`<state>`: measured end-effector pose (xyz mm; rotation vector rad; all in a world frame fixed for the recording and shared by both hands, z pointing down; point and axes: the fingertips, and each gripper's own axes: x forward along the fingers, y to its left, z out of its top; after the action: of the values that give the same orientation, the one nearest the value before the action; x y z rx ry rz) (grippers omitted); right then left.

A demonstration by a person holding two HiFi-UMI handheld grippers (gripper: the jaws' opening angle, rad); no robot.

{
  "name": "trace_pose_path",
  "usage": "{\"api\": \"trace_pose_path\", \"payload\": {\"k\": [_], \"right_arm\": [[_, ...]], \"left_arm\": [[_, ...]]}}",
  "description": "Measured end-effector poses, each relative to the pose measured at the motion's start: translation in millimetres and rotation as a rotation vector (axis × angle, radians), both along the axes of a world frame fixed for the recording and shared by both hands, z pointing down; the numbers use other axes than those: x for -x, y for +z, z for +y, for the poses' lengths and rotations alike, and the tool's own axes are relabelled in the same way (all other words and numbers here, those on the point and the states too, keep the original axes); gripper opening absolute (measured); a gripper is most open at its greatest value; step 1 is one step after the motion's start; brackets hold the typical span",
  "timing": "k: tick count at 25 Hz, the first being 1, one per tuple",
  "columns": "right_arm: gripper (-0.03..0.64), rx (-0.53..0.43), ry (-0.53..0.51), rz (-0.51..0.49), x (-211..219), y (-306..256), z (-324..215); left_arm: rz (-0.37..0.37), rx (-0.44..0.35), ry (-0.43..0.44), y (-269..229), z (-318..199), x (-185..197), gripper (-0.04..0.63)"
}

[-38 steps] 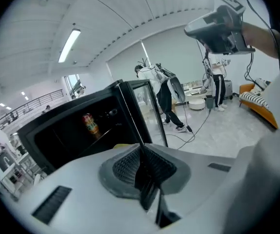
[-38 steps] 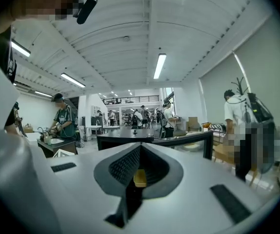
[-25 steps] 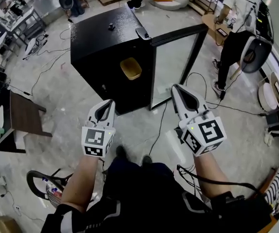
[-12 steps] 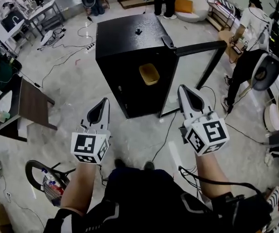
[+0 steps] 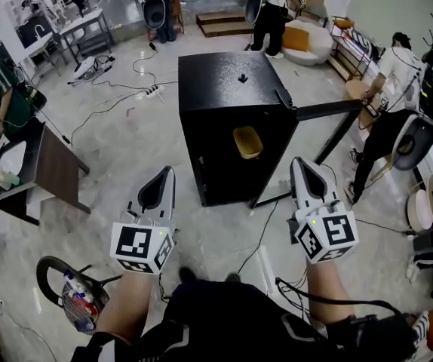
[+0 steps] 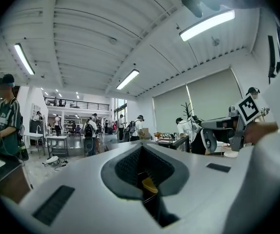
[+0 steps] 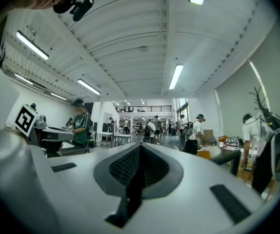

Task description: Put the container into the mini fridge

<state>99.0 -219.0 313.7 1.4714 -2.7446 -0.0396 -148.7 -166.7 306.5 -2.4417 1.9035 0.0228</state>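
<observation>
The black mini fridge (image 5: 224, 96) stands on the pale floor with its door (image 5: 330, 111) swung wide open to its right side as the head view shows it. The yellow container (image 5: 247, 142) sits inside the fridge, in the upper part of the open compartment, close to the door's hinge side. A small dark object (image 5: 242, 78) rests on top of the fridge, near the middle.

Both grippers are held in front of the fridge, well short of it and apart from the container. The left gripper (image 5: 164, 176) is in front of the fridge's left corner. Its fingers (image 6: 130, 165) are closed together with nothing gripped, and a sliver of the distant yellow container shows past their seam. The right gripper (image 5: 301, 164) is in front of the open door, below its lower edge in the head view. Its fingers (image 7: 152, 167) are also pressed together and empty.

A thin black cable (image 5: 256, 236) trails over the floor from the foot of the fridge toward the person.
</observation>
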Motion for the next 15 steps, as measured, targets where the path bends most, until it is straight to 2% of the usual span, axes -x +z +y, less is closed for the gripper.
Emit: {"api": "trace_pose_path", "payload": {"k": [15], "right_arm": [[0.017, 0.002, 0.026, 0.041, 46, -3, 13]], "left_arm": [[0.020, -0.014, -0.005, -7, 9, 53, 0.009]]}}
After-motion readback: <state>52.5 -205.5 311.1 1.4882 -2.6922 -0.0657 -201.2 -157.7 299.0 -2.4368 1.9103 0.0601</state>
